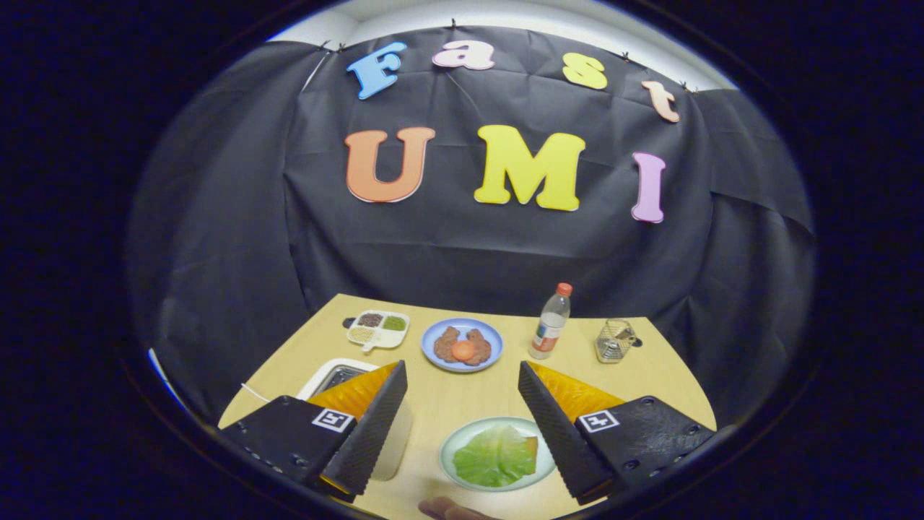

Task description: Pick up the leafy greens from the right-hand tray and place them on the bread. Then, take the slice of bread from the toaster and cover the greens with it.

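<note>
My gripper (460, 368) hangs open above the wooden table (650, 375), its fingers spread wide with nothing between them. Below the gap, on a pale green plate (456, 440), lies a leafy green lettuce leaf (494, 456). A brown edge, which looks like bread (533, 448), peeks out from under the leaf's right side. A white toaster (333, 375) stands behind and under the left finger, which hides most of it. Only a grey metal slot shows, and I cannot tell whether a slice is in it.
Beyond the fingers sits a blue plate (437, 334) with brown patties and a tomato slice. Left of it is a white divided dish (377, 328) of condiments. To the right stand a plastic bottle (551, 323) and a glass cup (613, 341). A person's fingertip (447, 510) shows below the green plate.
</note>
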`<action>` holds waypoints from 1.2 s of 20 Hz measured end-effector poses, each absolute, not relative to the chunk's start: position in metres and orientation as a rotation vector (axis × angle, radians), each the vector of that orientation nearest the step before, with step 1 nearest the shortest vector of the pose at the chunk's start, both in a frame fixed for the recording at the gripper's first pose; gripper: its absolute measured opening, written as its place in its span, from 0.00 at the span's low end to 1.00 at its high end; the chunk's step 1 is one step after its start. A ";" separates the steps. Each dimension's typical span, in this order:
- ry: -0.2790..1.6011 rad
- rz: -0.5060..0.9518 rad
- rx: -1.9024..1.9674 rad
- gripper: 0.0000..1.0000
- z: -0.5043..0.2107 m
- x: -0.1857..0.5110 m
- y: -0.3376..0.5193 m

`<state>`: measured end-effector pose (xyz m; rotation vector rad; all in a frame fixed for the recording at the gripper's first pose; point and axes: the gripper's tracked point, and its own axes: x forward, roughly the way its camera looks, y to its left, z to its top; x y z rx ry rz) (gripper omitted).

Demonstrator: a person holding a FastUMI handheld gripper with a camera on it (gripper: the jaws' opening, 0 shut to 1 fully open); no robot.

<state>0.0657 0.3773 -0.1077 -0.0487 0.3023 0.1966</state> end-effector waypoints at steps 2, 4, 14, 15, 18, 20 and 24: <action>0.306 0.239 -0.049 0.97 -0.108 0.060 0.403; 0.327 0.257 -0.066 0.97 -0.116 0.057 0.424; 0.490 0.194 -0.056 0.77 -0.182 0.072 0.489; 0.508 0.188 -0.046 0.71 -0.188 0.075 0.491; 0.559 0.170 -0.046 0.66 -0.202 0.088 0.493; 0.600 0.172 -0.027 0.58 -0.212 0.092 0.494; 0.644 0.204 -0.007 0.39 -0.218 0.096 0.499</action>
